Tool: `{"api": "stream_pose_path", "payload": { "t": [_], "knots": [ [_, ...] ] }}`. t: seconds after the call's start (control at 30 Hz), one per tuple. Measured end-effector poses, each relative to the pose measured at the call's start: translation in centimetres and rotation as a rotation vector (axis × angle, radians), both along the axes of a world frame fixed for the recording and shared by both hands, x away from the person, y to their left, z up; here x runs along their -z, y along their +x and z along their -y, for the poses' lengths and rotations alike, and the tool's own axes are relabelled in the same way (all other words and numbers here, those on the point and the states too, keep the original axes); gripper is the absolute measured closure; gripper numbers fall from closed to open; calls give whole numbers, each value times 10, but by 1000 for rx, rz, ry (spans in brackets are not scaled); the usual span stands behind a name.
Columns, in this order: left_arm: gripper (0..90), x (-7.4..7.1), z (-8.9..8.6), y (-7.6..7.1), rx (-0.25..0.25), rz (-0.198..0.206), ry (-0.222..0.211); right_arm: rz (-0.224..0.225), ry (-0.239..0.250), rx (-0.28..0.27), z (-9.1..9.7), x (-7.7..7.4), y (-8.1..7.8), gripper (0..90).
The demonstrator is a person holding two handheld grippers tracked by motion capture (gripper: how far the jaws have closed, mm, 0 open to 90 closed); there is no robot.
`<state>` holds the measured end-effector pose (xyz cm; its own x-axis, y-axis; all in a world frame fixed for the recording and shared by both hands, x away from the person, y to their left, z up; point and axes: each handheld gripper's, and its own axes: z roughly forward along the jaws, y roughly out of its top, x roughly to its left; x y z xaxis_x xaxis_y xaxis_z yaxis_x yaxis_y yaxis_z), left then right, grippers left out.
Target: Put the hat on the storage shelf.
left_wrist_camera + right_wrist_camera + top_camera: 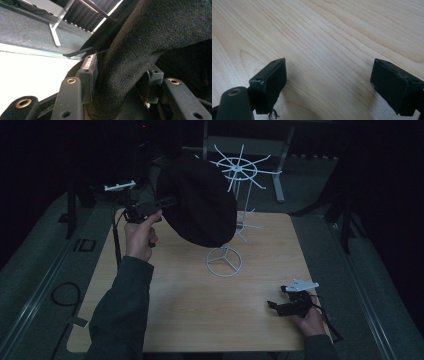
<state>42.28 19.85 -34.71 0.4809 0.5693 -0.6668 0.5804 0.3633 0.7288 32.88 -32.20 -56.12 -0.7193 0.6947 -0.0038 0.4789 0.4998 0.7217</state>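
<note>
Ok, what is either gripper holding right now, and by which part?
The rim of the black hat sits between the jaws of the left gripper; whether they pinch it can't be told. The right gripper is open, holding nothing.

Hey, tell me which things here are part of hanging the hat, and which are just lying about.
In the job:
- black felt hat
- white wire hat stand
- left gripper, hat's edge between its jaws

Lying about:
- right gripper, open, low over the wooden table
- black cable loop on the floor
</note>
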Motion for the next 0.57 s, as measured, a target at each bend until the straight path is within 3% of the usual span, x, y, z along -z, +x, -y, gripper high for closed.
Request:
{"api": "stream_pose_path", "payload": {
  "t": [0.17, 0.33, 0.57],
  "knots": [
    [542, -5, 0, -6, -29, 25, 70, 0, 1, 1, 0, 0, 0, 133],
    [522, -11, -5, -16, -92, 49, 147, 0, 0, 0, 0, 0, 0, 133],
    [504, -16, -16, -29, -149, 79, 191, 1, 0, -1, 0, 0, 0, 133]
  ]
}}
